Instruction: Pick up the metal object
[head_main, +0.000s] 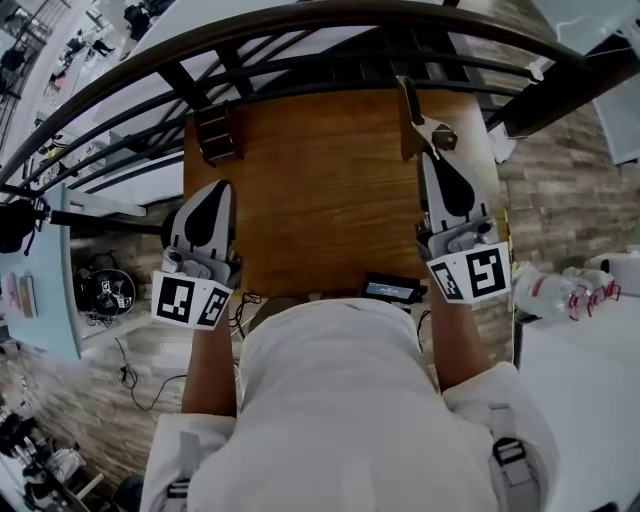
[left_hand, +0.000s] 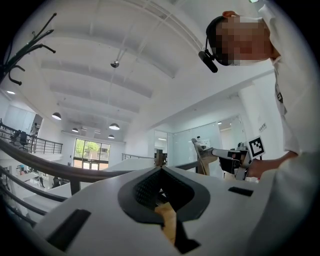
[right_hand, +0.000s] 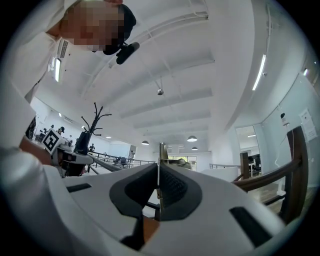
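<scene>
The metal object (head_main: 411, 112), a thin brass-coloured bracket, sticks out forward from my right gripper (head_main: 432, 152), which is shut on it above the far right part of the wooden table (head_main: 320, 190). In the right gripper view the plate (right_hand: 161, 151) stands on edge, pinched between the jaws of that gripper (right_hand: 158, 169). The left gripper view shows the same bracket (left_hand: 199, 155) off to the right, held level. My left gripper (head_main: 221, 187) hovers at the table's left edge, its jaws (left_hand: 160, 169) meeting at the tip with nothing between them.
A small dark wooden rack (head_main: 216, 135) sits at the table's far left corner. A black phone (head_main: 392, 290) lies at the near edge. A curved dark railing (head_main: 300, 35) runs just beyond the table. Plastic bottles (head_main: 560, 292) lie to the right.
</scene>
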